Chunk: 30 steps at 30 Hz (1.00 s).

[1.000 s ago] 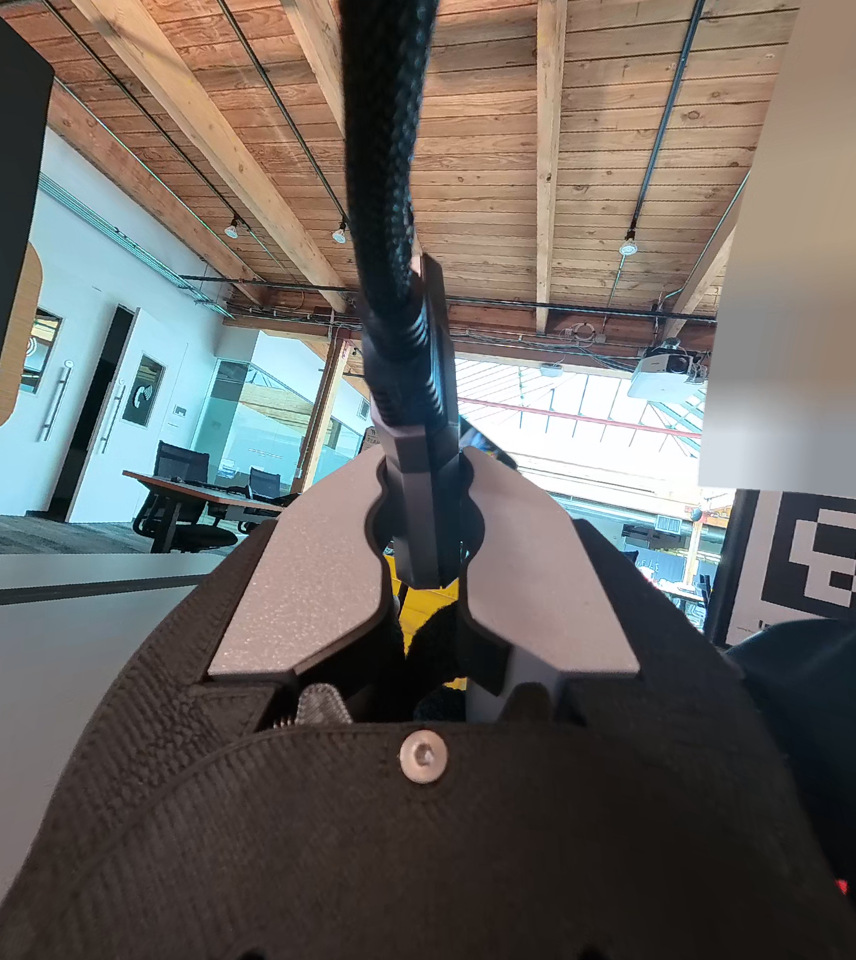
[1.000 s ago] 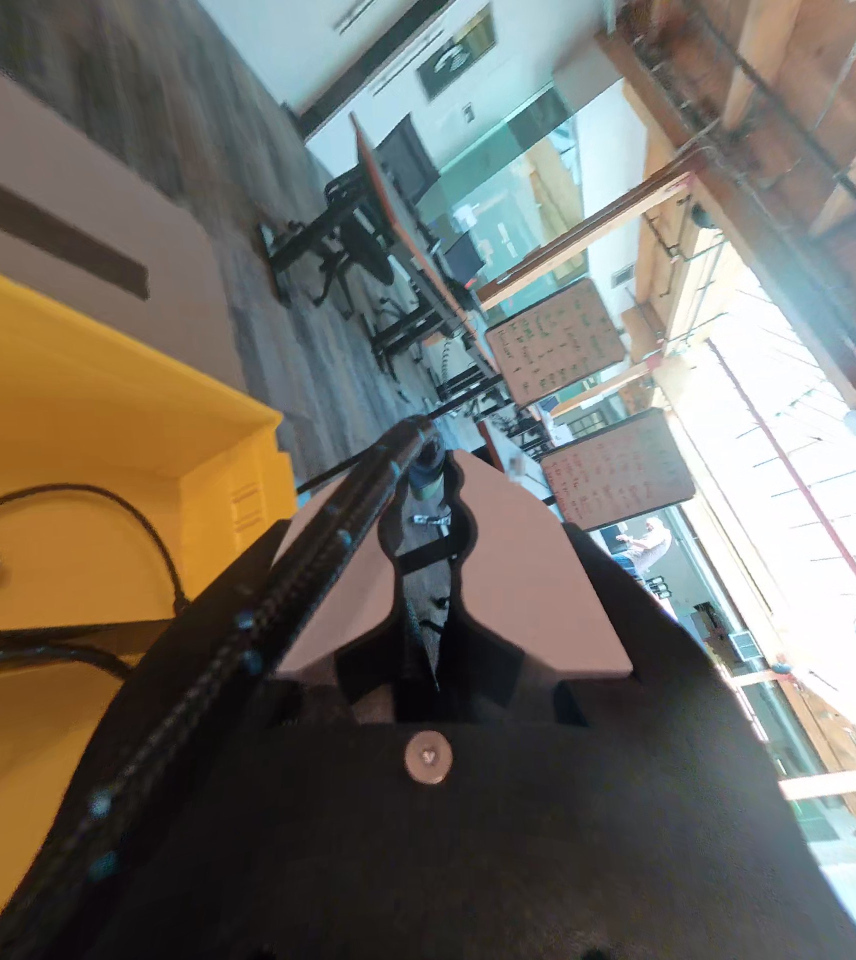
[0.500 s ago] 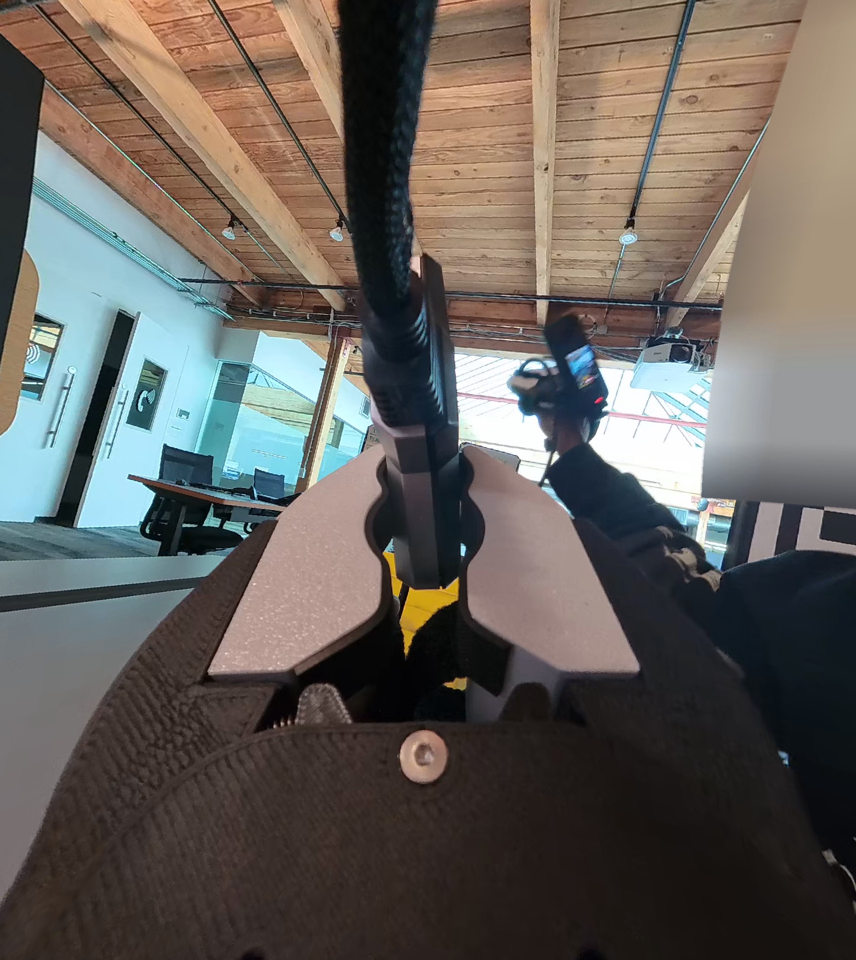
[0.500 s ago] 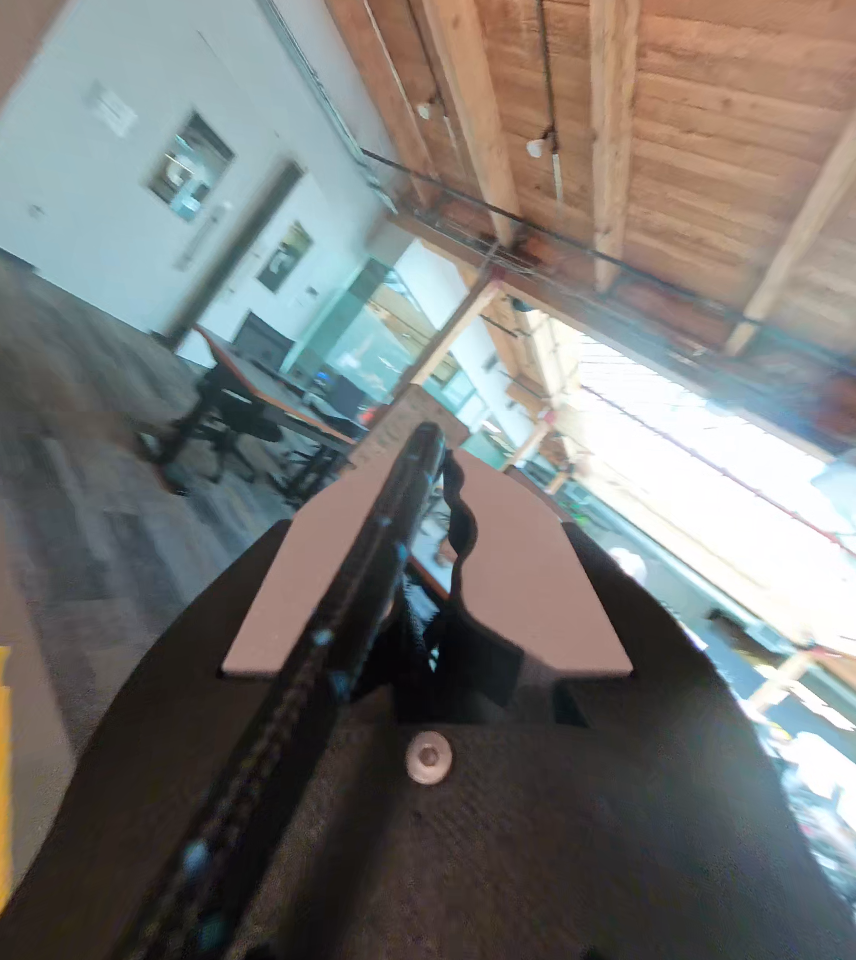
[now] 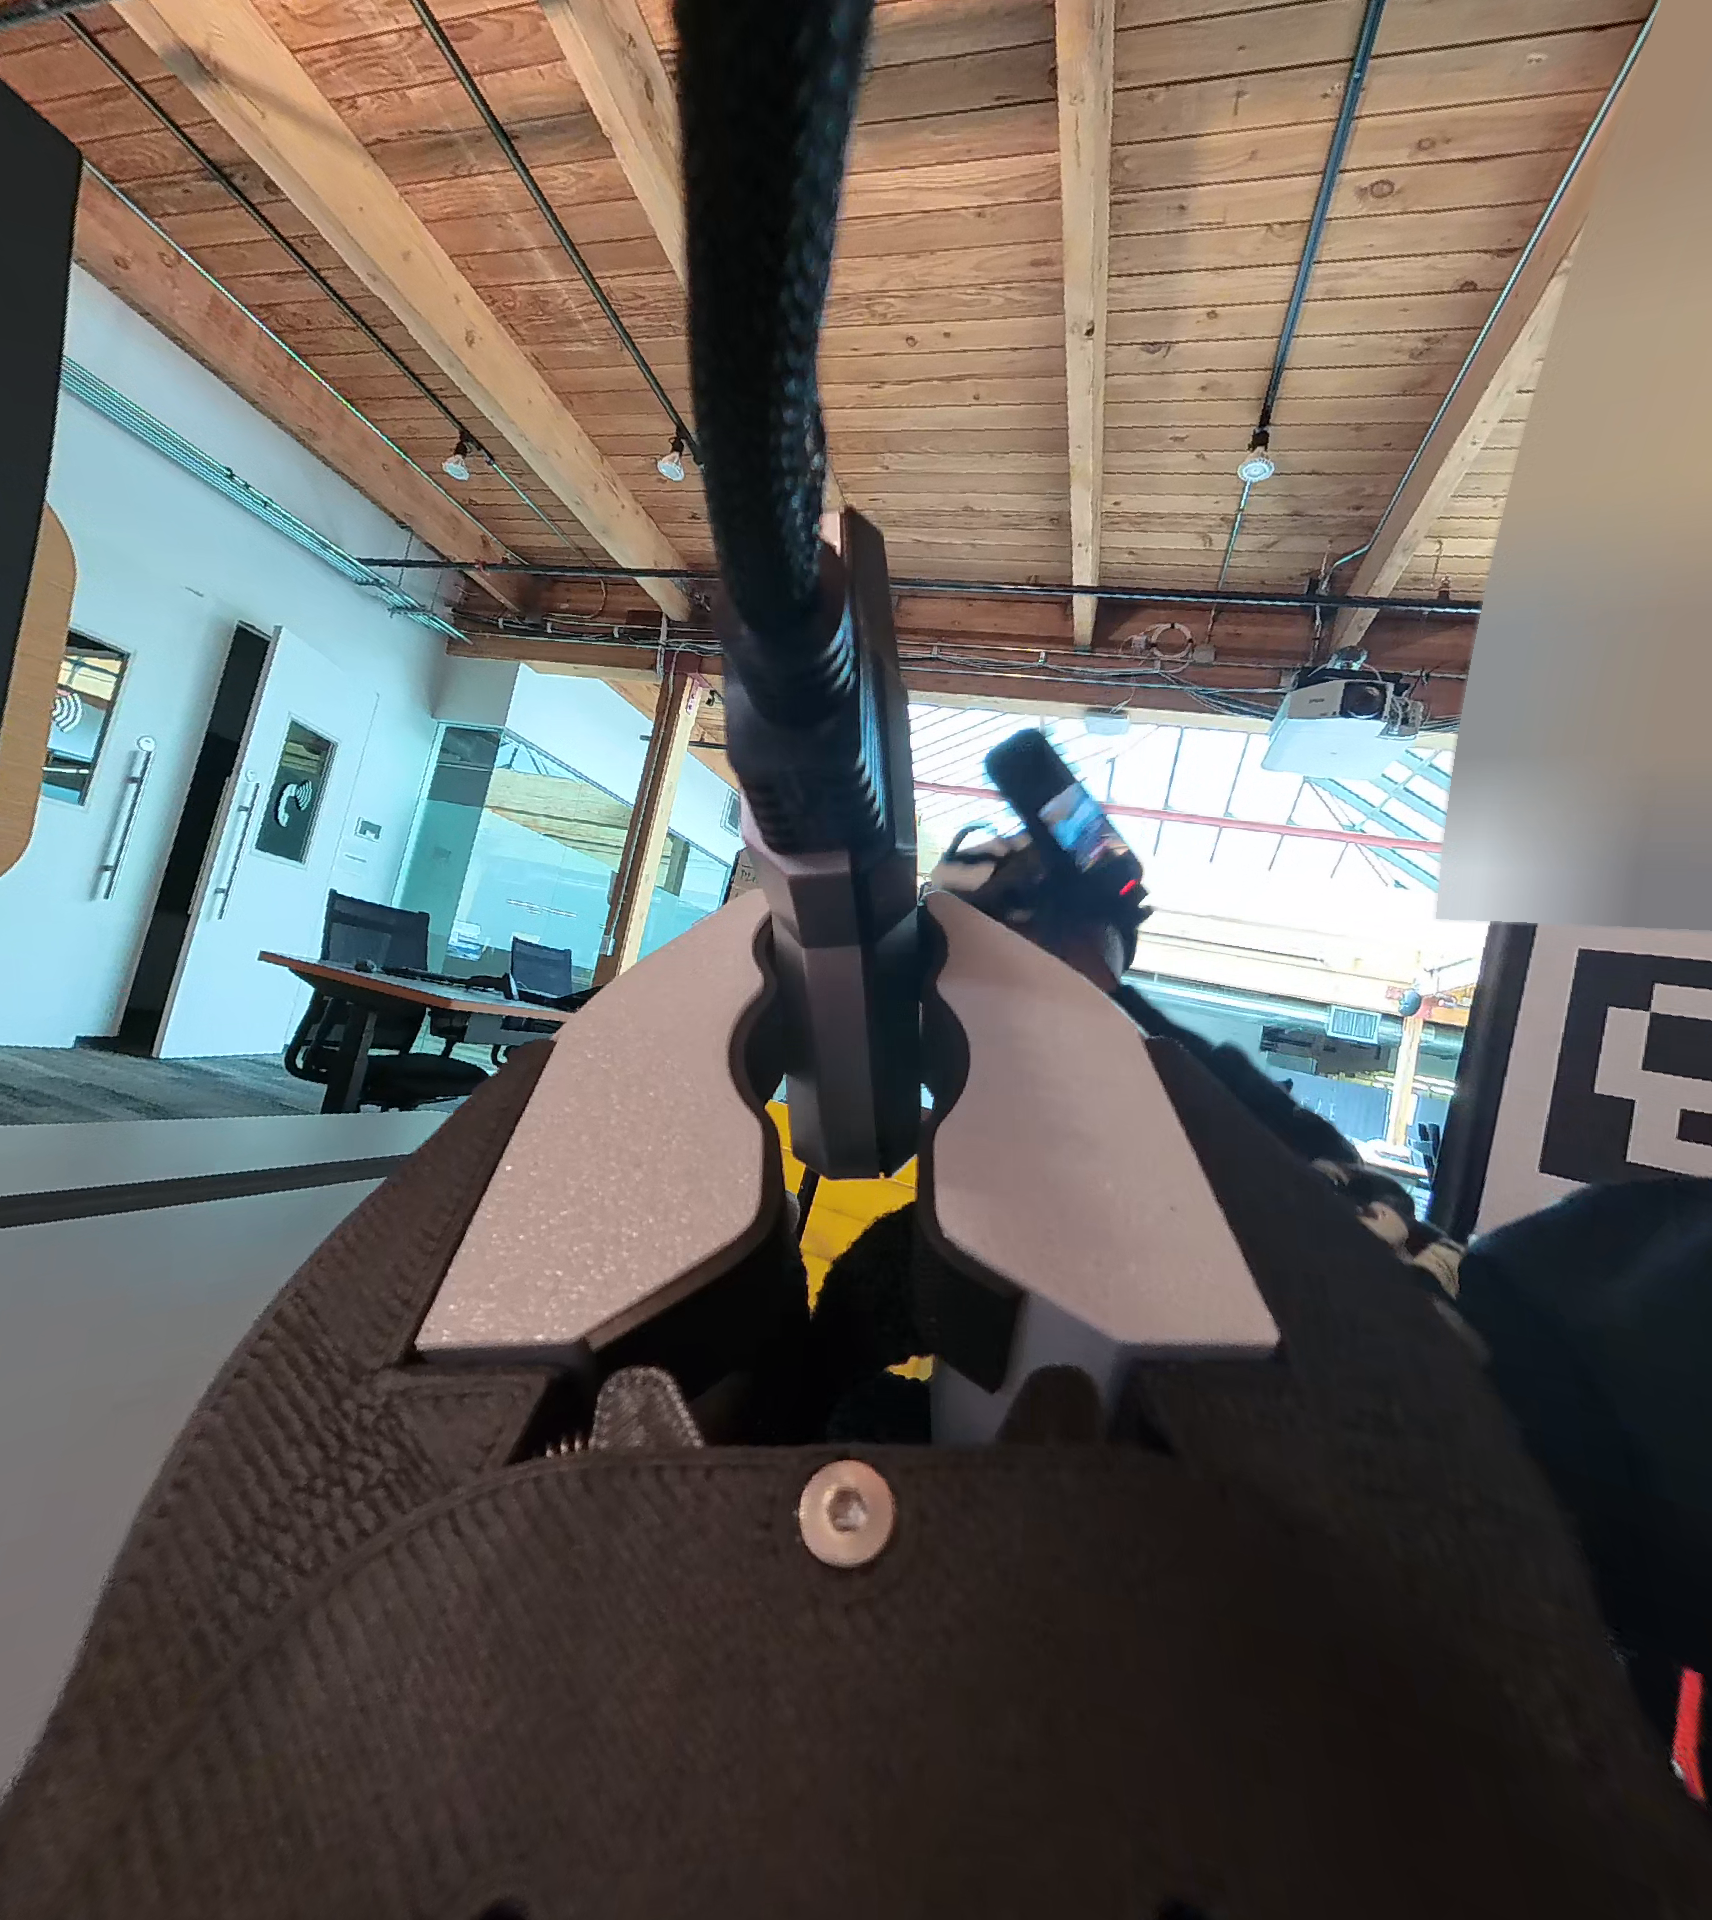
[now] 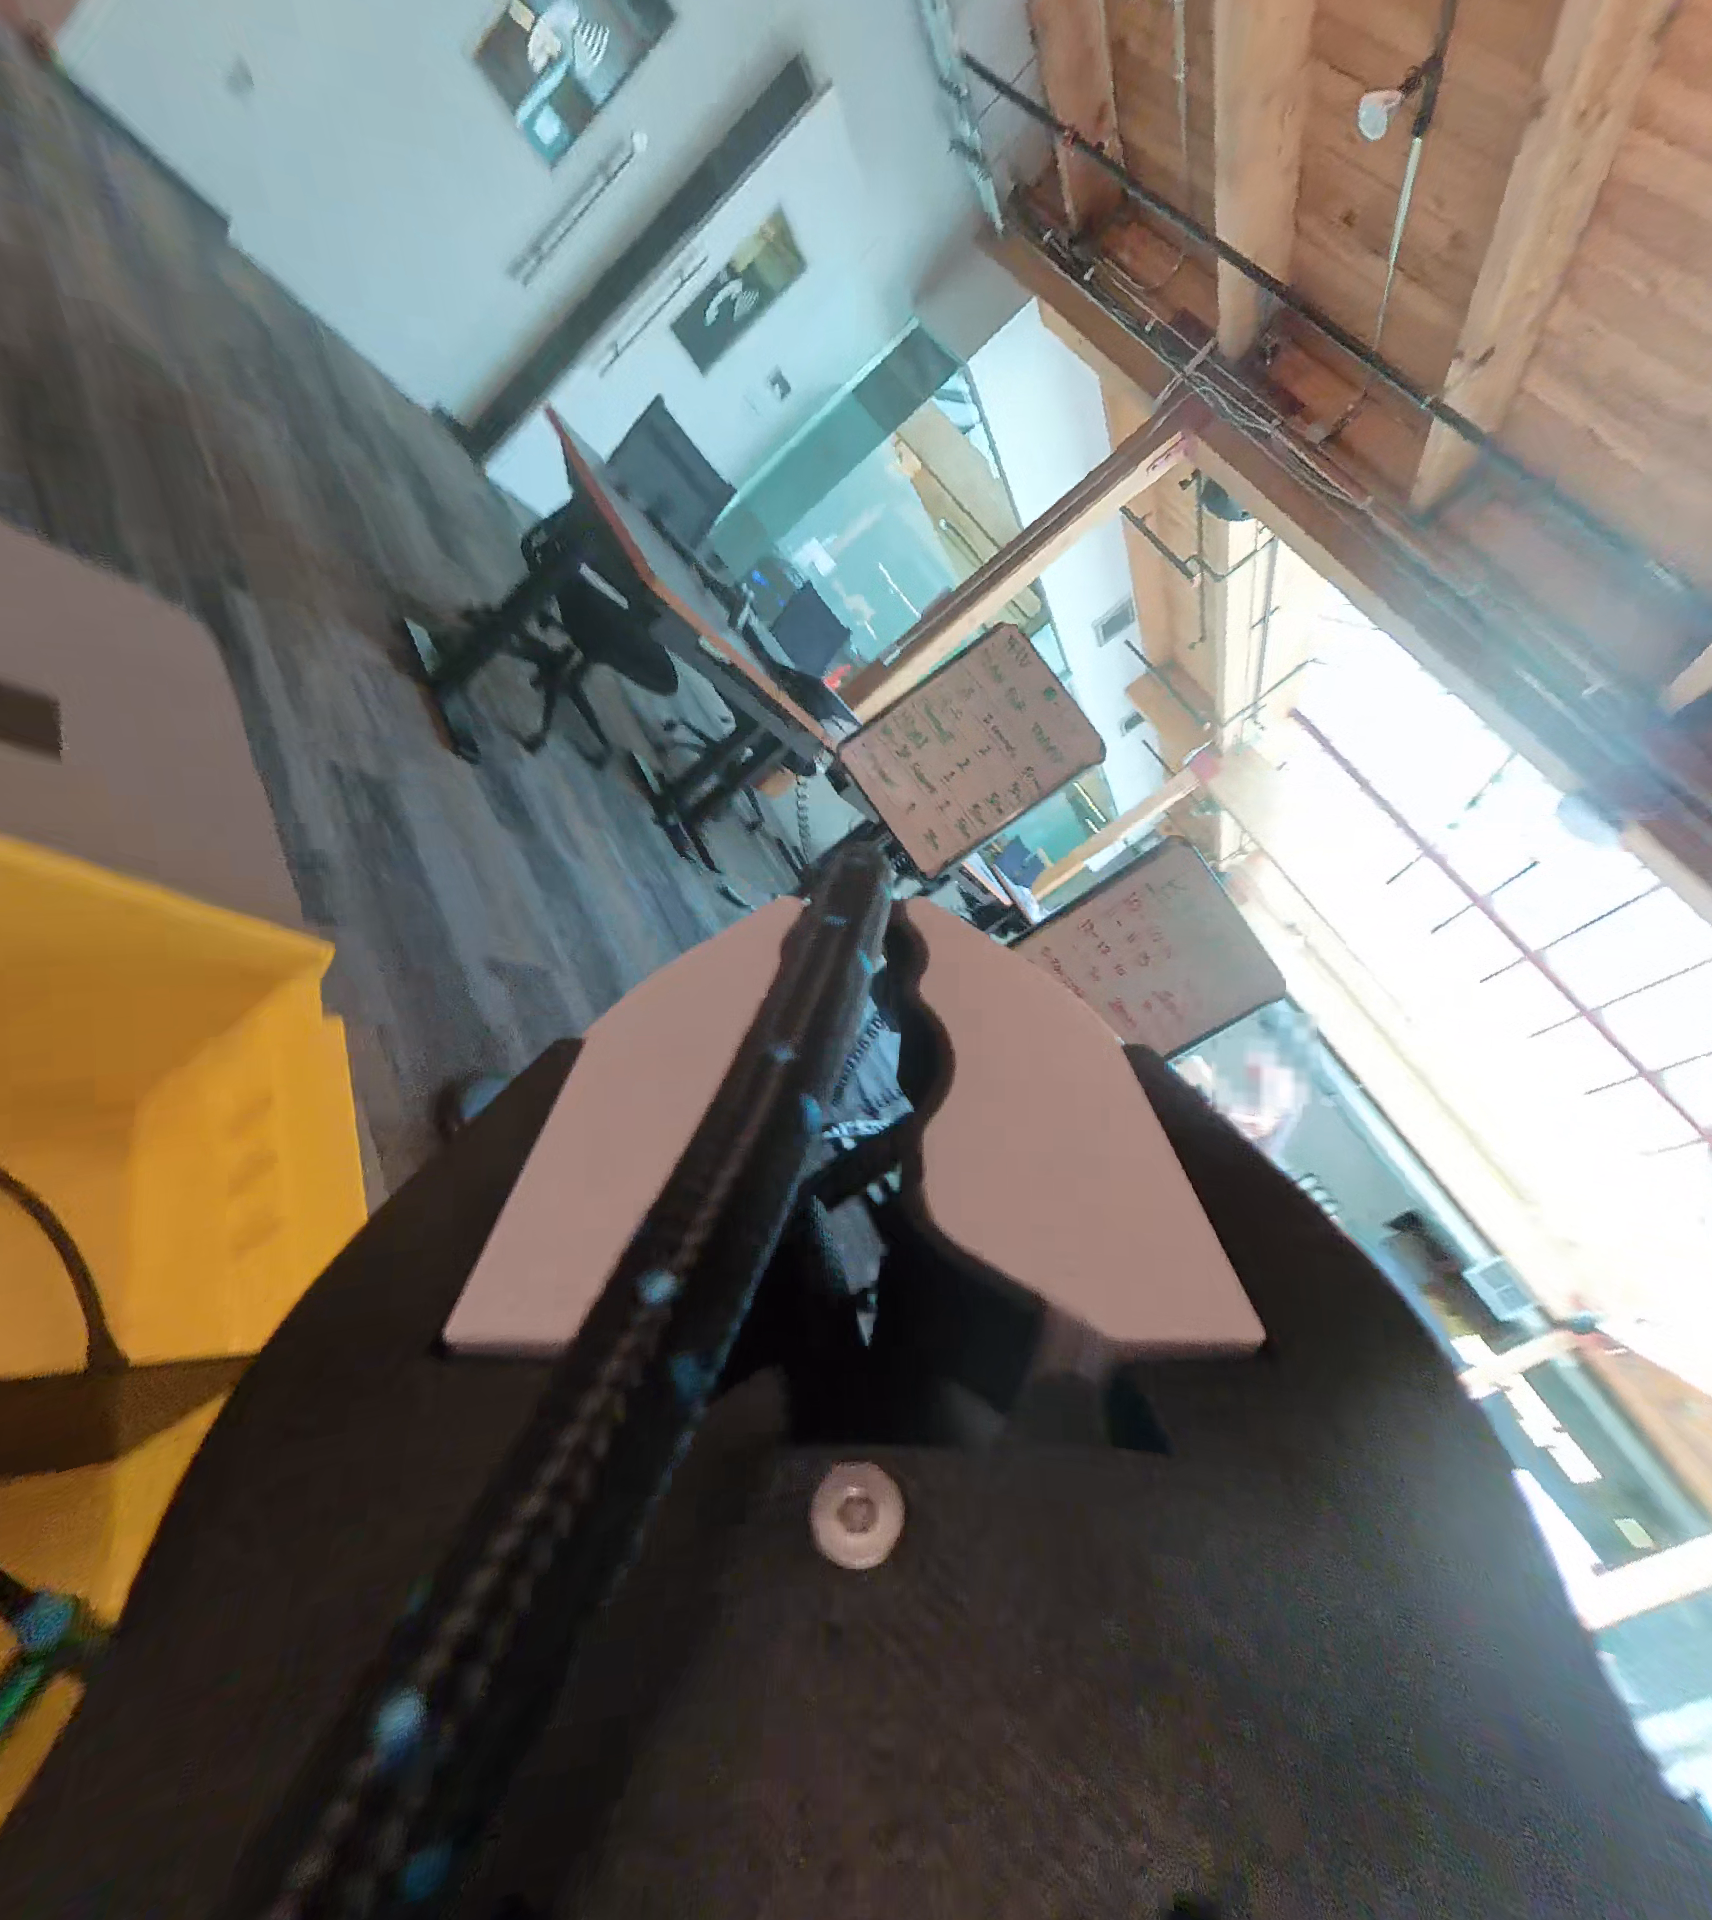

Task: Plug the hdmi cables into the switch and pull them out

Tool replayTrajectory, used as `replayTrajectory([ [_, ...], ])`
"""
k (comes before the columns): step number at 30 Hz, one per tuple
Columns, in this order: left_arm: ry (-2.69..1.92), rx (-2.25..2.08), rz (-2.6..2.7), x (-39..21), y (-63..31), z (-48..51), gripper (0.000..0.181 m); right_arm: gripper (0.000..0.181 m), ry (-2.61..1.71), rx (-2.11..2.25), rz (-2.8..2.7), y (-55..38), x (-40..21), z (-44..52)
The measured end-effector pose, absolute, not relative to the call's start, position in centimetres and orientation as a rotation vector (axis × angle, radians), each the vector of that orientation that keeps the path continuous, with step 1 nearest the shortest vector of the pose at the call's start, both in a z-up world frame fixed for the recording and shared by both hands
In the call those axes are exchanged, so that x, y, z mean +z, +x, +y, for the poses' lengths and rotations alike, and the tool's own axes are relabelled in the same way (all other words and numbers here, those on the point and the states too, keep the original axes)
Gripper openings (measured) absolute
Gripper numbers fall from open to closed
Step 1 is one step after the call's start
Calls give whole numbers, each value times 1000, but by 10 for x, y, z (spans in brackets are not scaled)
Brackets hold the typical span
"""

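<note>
In the left wrist view my left gripper (image 5: 847,935) points up toward the ceiling. It is shut on a dark grey HDMI plug (image 5: 831,1018), whose thick black braided cable (image 5: 758,312) rises out of the top of the frame. In the right wrist view my right gripper (image 6: 857,920) is shut on a thin black braided cable with blue flecks (image 6: 727,1174), which runs down to the lower left. A flat black box (image 6: 52,1423) with cables lies in the yellow bin (image 6: 208,1039) at the left.
The other hand-held unit's camera (image 5: 1060,821), on a dark-sleeved arm, shows just right of my left fingers. A white table top (image 5: 52,1351) lies at the left. A marker panel (image 5: 1683,1060) stands at the right. Desks and chairs (image 6: 623,623) stand far off.
The right gripper has swung back down and rolled, so the yellow bin and black box are in view again. The left gripper holds still with the plug. The other unit shifted lower in its view.
</note>
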<state>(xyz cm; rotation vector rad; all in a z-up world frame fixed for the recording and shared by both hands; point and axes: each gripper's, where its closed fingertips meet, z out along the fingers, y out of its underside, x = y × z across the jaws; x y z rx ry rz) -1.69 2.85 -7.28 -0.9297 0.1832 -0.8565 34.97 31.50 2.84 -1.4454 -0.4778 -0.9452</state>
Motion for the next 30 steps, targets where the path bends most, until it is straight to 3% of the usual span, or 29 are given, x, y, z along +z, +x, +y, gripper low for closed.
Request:
replayTrajectory([
  [8,-931,-868,171,-73,-18,30,21,14,-1785,-1094,-786,344,-87,324],
  [17,-930,-867,169,-73,-19,29,21,12,-2505,-720,-993,345,-193,293],
  [25,-930,-870,167,-73,-19,29,21,14,-2750,-516,-1099,342,-239,280],
  [30,-931,-879,159,-74,-20,30,21,22,-2736,-355,-1080,334,-238,279],
])
